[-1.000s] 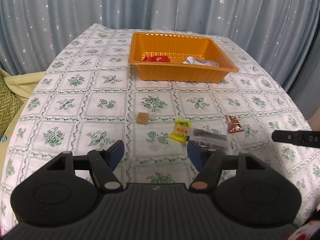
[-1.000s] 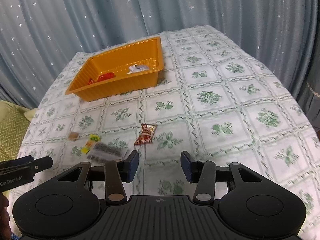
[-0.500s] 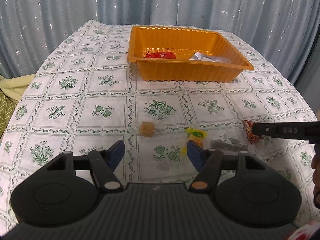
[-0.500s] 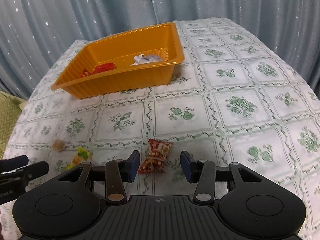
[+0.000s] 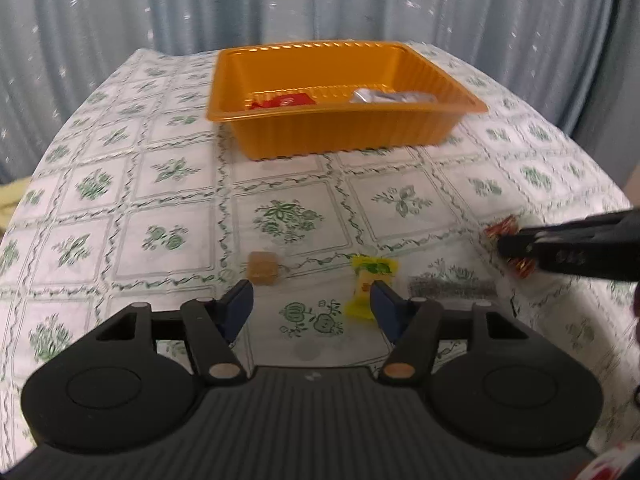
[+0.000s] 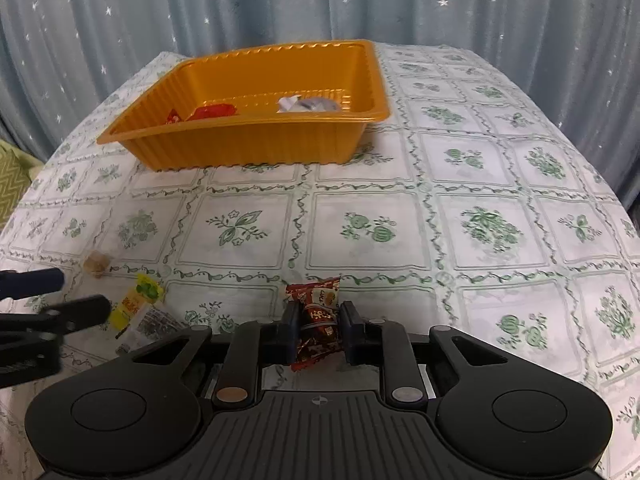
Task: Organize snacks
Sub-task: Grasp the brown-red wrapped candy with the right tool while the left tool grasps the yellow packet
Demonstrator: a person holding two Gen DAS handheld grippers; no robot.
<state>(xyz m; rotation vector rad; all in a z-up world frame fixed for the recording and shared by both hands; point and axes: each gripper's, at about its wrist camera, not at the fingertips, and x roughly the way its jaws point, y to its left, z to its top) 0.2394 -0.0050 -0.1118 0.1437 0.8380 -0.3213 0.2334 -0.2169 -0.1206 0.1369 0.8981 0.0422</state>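
An orange tray [image 5: 320,136] [image 6: 248,148] stands at the far side of the table and holds a red packet [image 5: 286,101] and a silver packet [image 5: 390,97]. My right gripper [image 6: 319,330] is shut on a red-brown snack packet [image 6: 318,320] at table level; the packet also shows in the left wrist view [image 5: 506,229]. My left gripper [image 5: 311,307] is open and empty, low over the cloth. A yellow candy [image 5: 370,286] lies by its right finger, a brown cube candy [image 5: 263,268] by its left. A clear dark-printed packet [image 5: 450,287] lies to the right.
The table wears a white cloth with green floral squares [image 6: 480,220]. Blue starred curtains [image 6: 320,0] hang behind the table. A green zigzag cushion [image 6: 12,176] shows past the left edge.
My right gripper moved forward over the red-brown packet and closed on it. My left gripper moved forward and lower toward the yellow and brown candies, still open.
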